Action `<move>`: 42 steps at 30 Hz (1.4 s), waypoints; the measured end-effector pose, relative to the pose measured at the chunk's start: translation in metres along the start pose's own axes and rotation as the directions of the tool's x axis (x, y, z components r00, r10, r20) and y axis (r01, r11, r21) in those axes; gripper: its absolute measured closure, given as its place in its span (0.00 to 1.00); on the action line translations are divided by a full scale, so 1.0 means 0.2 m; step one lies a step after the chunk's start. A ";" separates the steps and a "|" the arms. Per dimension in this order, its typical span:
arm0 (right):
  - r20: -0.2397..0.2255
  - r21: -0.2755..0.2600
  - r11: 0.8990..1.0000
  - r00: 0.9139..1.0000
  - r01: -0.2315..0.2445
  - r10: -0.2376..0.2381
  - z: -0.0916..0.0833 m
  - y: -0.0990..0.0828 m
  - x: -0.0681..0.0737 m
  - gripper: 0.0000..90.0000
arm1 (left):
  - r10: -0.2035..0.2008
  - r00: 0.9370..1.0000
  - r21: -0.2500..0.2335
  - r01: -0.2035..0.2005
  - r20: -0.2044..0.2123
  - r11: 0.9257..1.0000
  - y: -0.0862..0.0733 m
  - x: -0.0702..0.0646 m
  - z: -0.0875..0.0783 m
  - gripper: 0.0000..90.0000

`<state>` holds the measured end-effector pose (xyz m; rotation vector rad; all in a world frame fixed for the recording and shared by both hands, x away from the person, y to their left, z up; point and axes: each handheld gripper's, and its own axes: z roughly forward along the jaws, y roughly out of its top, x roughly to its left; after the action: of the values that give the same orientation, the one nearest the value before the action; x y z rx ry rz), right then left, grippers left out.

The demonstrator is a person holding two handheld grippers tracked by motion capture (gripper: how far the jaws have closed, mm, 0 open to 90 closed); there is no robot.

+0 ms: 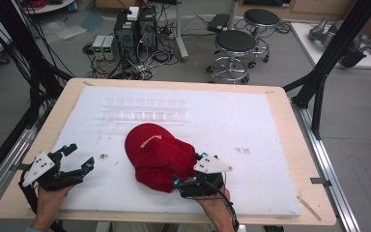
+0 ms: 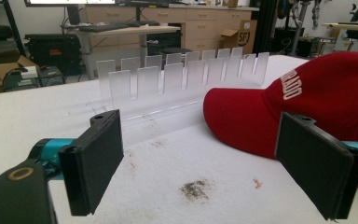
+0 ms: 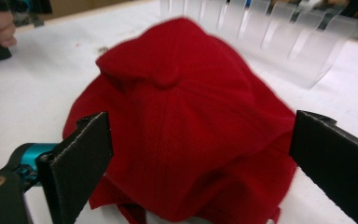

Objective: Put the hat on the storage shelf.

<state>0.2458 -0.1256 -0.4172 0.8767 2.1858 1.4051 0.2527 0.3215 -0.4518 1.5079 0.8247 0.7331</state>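
A red baseball cap [image 1: 157, 154] with white lettering lies crown up on the white foam board [image 1: 251, 125], its brim toward the far left. My right gripper [image 1: 189, 169] is open at the cap's near right side. In the right gripper view its jaws stand wide on either side of the back of the cap [image 3: 186, 121]. My left gripper [image 1: 80, 156] is open over bare foam to the left of the cap, apart from it. In the left gripper view the cap [image 2: 317, 93] sits beyond the right jaw, and between the jaws of the left gripper [image 2: 205, 172] there is only stained foam.
A clear acrylic slotted rack [image 1: 147, 110] lies on the foam behind the cap, also seen upright as the rack [image 2: 186, 74]. The wooden table [image 1: 297, 159] borders the foam. Black frame posts [image 1: 326, 63] stand at the table's right, with stools [image 1: 234, 48] and computers beyond.
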 end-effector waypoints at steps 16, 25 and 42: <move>-0.079 0.122 0.992 0.997 0.012 -0.002 0.08 -0.01 -0.03 0.64 | -0.006 1.000 0.001 0.006 -0.002 1.000 0.00 0.00 0.00 0.17; -0.047 0.085 0.995 0.998 0.050 -0.046 0.07 0.02 -0.03 0.95 | -0.018 1.000 0.009 0.018 -0.003 1.000 0.00 0.01 0.00 0.17; -0.021 0.035 0.991 0.991 0.132 -0.131 0.01 0.13 -0.07 0.95 | -0.054 0.997 0.056 0.051 0.047 0.997 0.01 0.03 0.03 0.17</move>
<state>0.2650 -0.1252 -0.3945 0.7196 2.2457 1.3201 0.2609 0.3243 -0.4499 1.5417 0.8506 0.6372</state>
